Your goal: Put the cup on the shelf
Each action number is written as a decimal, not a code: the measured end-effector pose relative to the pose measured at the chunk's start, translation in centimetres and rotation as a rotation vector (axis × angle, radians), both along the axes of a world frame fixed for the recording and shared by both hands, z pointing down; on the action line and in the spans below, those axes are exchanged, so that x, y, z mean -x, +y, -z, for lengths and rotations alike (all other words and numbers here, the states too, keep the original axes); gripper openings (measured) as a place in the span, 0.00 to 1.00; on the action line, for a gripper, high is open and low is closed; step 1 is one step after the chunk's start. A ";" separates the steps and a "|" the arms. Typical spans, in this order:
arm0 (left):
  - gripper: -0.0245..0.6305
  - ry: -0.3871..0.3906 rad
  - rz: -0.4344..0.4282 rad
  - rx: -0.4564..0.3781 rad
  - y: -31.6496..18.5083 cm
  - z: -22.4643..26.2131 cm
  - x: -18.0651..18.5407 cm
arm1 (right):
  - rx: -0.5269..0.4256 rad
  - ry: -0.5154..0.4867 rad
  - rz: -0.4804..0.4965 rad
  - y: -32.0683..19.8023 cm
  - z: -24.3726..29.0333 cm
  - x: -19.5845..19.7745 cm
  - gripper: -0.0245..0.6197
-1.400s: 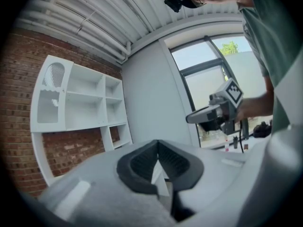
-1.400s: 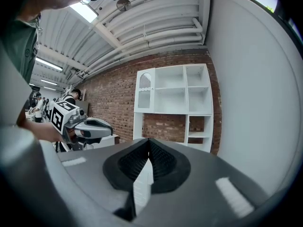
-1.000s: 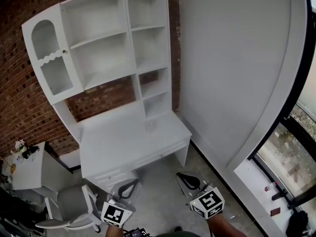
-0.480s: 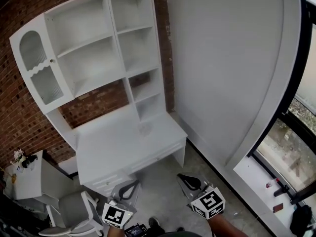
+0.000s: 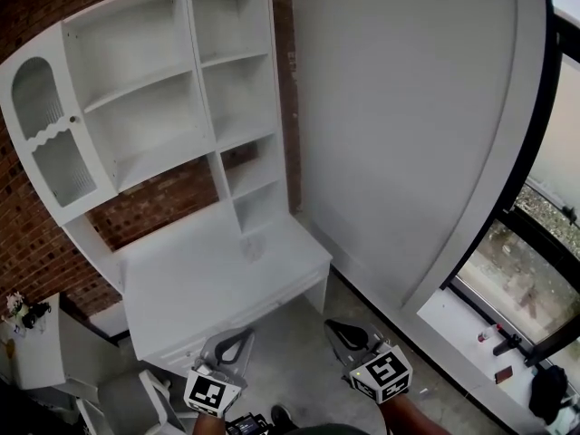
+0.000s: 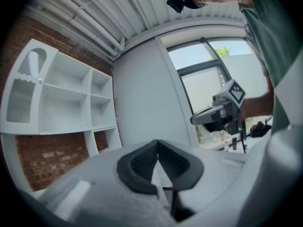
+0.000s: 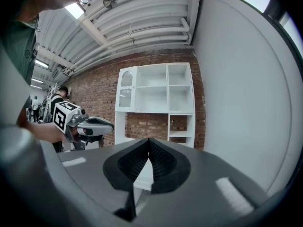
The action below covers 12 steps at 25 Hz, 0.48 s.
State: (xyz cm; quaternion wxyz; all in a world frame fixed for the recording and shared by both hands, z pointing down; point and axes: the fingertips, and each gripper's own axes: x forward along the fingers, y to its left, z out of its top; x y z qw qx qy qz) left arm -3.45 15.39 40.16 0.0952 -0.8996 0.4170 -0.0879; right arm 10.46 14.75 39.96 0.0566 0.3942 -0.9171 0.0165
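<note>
So, both my tongs are empty right now. My left gripper (image 6: 157,143) has its jaws pressed together with nothing between them. My right gripper (image 7: 149,141) is the same, tips meeting, nothing caught. In the head view they sit low at the bottom edge, side by side over the grey floor (image 5: 290,333), pointing toward the white desk (image 5: 181,288).

The cup (image 5: 252,247) is hard to make out. It looks like a small clear thing on the desk top toward the back right, just below the narrow lower cubbies of the shelf (image 5: 154,98), well apart from both grippers. The shelf stands on the desk against the brick wall (image 5: 172,193), with its arched door (image 5: 41,143) at the left.
</note>
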 end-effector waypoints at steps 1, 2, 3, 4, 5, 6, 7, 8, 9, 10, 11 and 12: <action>0.04 -0.001 -0.004 0.001 -0.5 -0.1 0.5 | 0.001 0.000 -0.003 -0.4 -0.1 0.5 0.05; 0.04 0.003 -0.007 0.001 -1.0 -0.1 0.9 | 0.002 0.001 -0.004 -0.7 -0.1 1.0 0.05; 0.04 0.008 -0.009 0.002 -1.4 0.0 1.3 | 0.004 0.003 -0.006 -1.0 -0.1 1.5 0.05; 0.04 0.011 -0.012 0.002 -1.9 0.0 1.7 | 0.007 0.006 -0.009 -1.4 -0.1 1.9 0.05; 0.04 0.011 -0.017 0.001 -2.3 0.1 2.1 | 0.009 0.008 -0.014 -1.8 -0.2 2.3 0.05; 0.04 0.008 -0.024 0.000 -2.7 0.0 2.5 | 0.010 0.010 -0.020 -2.2 -0.2 2.6 0.05; 0.04 0.006 -0.030 -0.002 -3.1 0.0 2.9 | 0.010 0.011 -0.026 -2.6 -0.2 3.0 0.05; 0.04 0.008 -0.035 -0.003 -3.6 -0.1 3.3 | 0.010 0.013 -0.031 -3.0 -0.3 3.4 0.05; 0.04 0.011 -0.038 -0.002 -4.0 -0.2 3.7 | 0.010 0.014 -0.035 -3.4 -0.3 3.8 0.05; 0.04 0.014 -0.041 -0.001 -4.5 -0.2 4.2 | 0.011 0.015 -0.038 -3.8 -0.3 4.3 0.05; 0.04 0.015 -0.044 0.001 -5.0 -0.3 4.6 | 0.012 0.015 -0.041 -4.2 -0.2 4.7 0.05; 0.04 0.016 -0.048 0.003 -5.4 -0.3 5.0 | 0.013 0.016 -0.045 -4.5 -0.2 5.1 0.05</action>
